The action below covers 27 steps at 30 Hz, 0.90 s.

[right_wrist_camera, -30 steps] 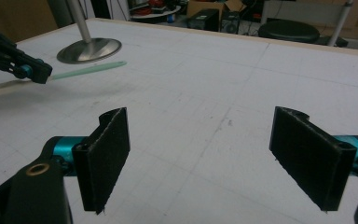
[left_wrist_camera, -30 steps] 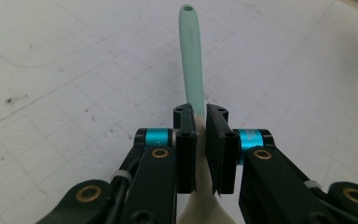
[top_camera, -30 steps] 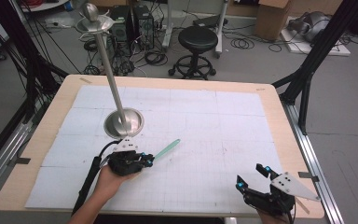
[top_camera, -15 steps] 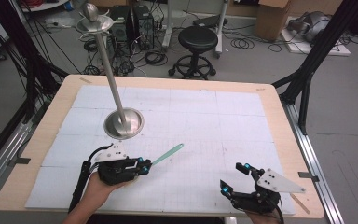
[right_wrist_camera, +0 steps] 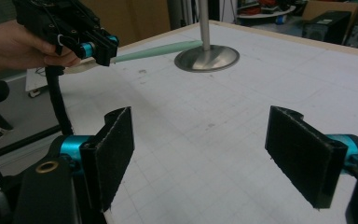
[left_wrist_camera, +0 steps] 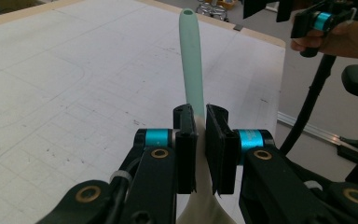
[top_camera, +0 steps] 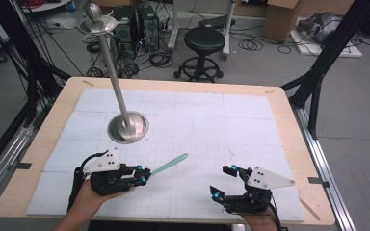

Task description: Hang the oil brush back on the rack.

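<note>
My left gripper (top_camera: 144,176) is at the front left of the table, shut on a mint-green utensil (top_camera: 169,165) whose slim handle points right and away, just above the mat. In the left gripper view the jaws (left_wrist_camera: 200,116) pinch the utensil (left_wrist_camera: 191,60) where green meets a cream-white end. My right gripper (top_camera: 221,181) hovers open at the front right, jaws turned toward the left one, nothing between them. In the right gripper view its pads (right_wrist_camera: 113,149) stand wide apart, and the left gripper (right_wrist_camera: 91,46) with the utensil (right_wrist_camera: 154,50) is beyond.
A metal stand with a round base (top_camera: 128,127) and a tall thin pole (top_camera: 115,82) rises at the table's left centre, just behind the left gripper. The white gridded mat (top_camera: 231,130) covers the wooden table. A black stool (top_camera: 203,41) and cables lie on the floor beyond.
The left gripper has drawn back toward the front edge with the utensil still held. The right gripper has moved left, inward over the mat, and stays open.
</note>
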Tool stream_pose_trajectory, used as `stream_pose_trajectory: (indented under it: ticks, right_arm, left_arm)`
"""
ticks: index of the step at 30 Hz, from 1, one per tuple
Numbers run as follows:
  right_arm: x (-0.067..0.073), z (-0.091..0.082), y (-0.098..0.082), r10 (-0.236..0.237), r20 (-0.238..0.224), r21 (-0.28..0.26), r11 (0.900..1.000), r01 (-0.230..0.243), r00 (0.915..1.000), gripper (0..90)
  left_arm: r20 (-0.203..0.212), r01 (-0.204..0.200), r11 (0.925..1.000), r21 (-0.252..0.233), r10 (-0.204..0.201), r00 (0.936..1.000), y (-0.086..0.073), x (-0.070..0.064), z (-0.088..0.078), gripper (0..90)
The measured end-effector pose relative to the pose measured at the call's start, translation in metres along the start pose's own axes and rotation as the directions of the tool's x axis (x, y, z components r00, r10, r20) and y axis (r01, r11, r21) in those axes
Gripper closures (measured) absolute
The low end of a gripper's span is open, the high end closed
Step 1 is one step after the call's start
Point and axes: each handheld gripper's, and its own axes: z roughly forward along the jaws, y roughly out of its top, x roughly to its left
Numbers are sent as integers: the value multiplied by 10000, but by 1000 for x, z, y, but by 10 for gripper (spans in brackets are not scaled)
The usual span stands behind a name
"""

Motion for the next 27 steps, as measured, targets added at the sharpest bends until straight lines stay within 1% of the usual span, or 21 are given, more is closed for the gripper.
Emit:
stream_pose_trajectory:
  ticks: [1, 2, 4, 7, 8, 11, 16, 19, 20, 22, 24, 25, 26, 27]
  right_arm:
    - [1, 3, 2, 18, -167, 44, 10000, -17, 9999, 228]
    - [1, 4, 4, -38, -226, 47, 10000, 39, 9997, 232]
    - [2, 10, 8, -144, -467, 64, 9999, 147, 9988, 242]
    - [4, 19, 14, -307, -870, 189, 9993, 325, 9957, 258]
    - [4, 21, 16, -350, -949, 208, 9991, 372, 9949, 263]
    - [6, 30, 22, -510, -1357, 356, 9978, 563, 9894, 278]
    - [8, 38, 28, -785, -1876, 464, 9950, 887, 9791, 308]
    - [9, 42, 29, -819, -2097, 523, 9941, 948, 9743, 335]
    - [9, 43, 30, -841, -2159, 536, 9938, 978, 9728, 340]
    - [9, 44, 30, -818, -2345, 597, 9934, 984, 9687, 360]
    - [10, 46, 30, -878, -2614, 578, 9926, 1064, 9612, 382]
    - [11, 46, 30, -869, -2793, 612, 9923, 1080, 9563, 397]
    - [11, 47, 30, -939, -2873, 603, 9914, 1158, 9532, 409]
    - [12, 47, 30, -954, -3099, 629, 9907, 1205, 9460, 436]
  left_arm:
    - [25, -36, 10000, -32, 36, 10000, 0, -1, -1, 820]
    - [130, -86, 9999, -57, 87, 9999, 1, -2, -2, 821]
    - [211, -223, 9997, -56, 224, 9995, 2, -4, -4, 820]
    - [414, -347, 9993, -113, 351, 9985, 3, -7, -5, 820]
    - [514, -444, 9990, -113, 449, 9977, 3, -7, -5, 820]
    - [702, -589, 9982, -91, 594, 9958, 2, -9, -6, 820]
    - [993, -749, 9972, -40, 749, 9922, 2, -12, -6, 820]
    - [1241, -874, 9962, -70, 876, 9884, 2, -15, -6, 820]
    - [1368, -966, 9953, -31, 961, 9859, 3, -15, -6, 820]
    - [1522, -1026, 9947, -9, 1015, 9831, 3, -17, -5, 820]
    - [1697, -1133, 9936, 23, 1113, 9792, 3, -18, -5, 820]
    - [1739, -1111, 9938, -16, 1097, 9786, 3, -19, -4, 820]
    - [1845, -1161, 9932, 0, 1141, 9762, 3, -20, -4, 820]
    - [1878, -1222, 9925, 18, 1197, 9749, 4, -20, -4, 820]
